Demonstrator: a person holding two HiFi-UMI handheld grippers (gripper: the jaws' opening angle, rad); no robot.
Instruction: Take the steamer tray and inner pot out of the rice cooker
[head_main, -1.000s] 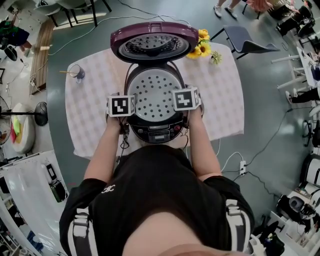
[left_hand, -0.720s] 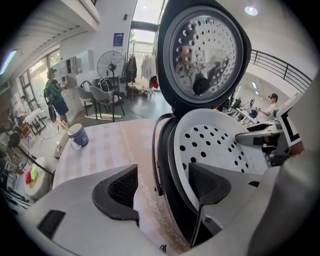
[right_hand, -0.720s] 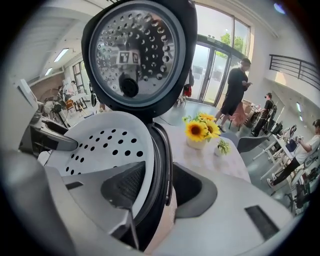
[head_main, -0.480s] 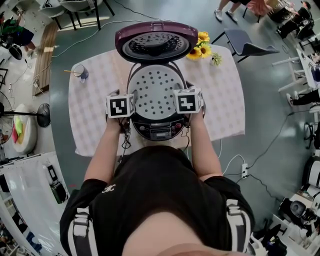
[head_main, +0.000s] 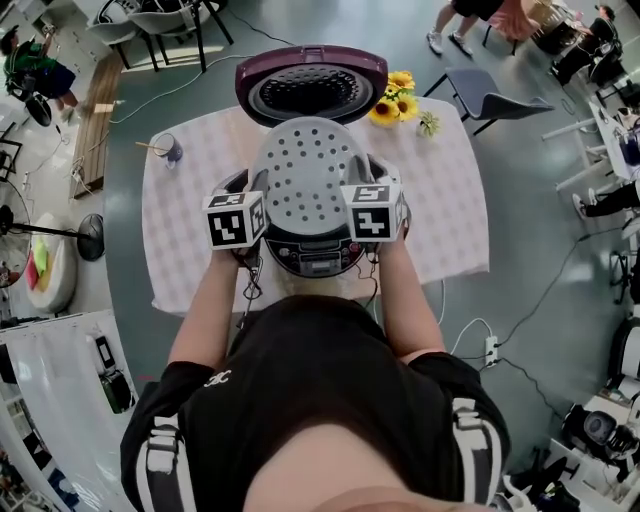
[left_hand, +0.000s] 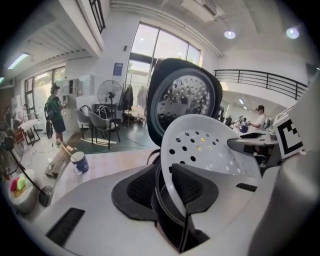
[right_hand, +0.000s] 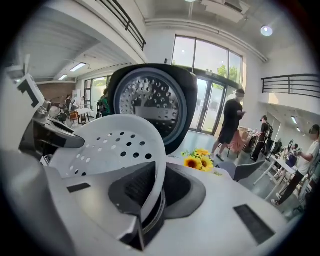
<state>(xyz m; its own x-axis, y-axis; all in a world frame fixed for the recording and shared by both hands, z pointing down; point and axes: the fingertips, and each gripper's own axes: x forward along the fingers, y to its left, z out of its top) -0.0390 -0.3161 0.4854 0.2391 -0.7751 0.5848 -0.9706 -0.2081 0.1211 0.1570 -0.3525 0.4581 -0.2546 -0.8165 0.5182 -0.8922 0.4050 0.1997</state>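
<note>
The grey perforated steamer tray (head_main: 305, 170) hangs just above the open rice cooker (head_main: 318, 255), whose purple lid (head_main: 312, 85) stands up behind it. My left gripper (head_main: 252, 203) grips the tray's left rim and my right gripper (head_main: 362, 203) its right rim. Both pairs of jaws are closing with the rim between them. In the left gripper view the rim (left_hand: 172, 172) sits between the dark pads of the left gripper (left_hand: 162, 187). In the right gripper view the tray's edge (right_hand: 159, 165) runs between the pads of the right gripper (right_hand: 155, 187). The tray hides the inner pot.
The cooker stands on a table with a checked cloth (head_main: 440, 200). A cup with a stick (head_main: 168, 150) is at the back left and sunflowers (head_main: 392, 100) at the back right. A chair (head_main: 490, 85) and cables lie beyond the table.
Both grippers have risen and the steamer tray has come up out of the cooker with them, now covering more of the cooker's opening.
</note>
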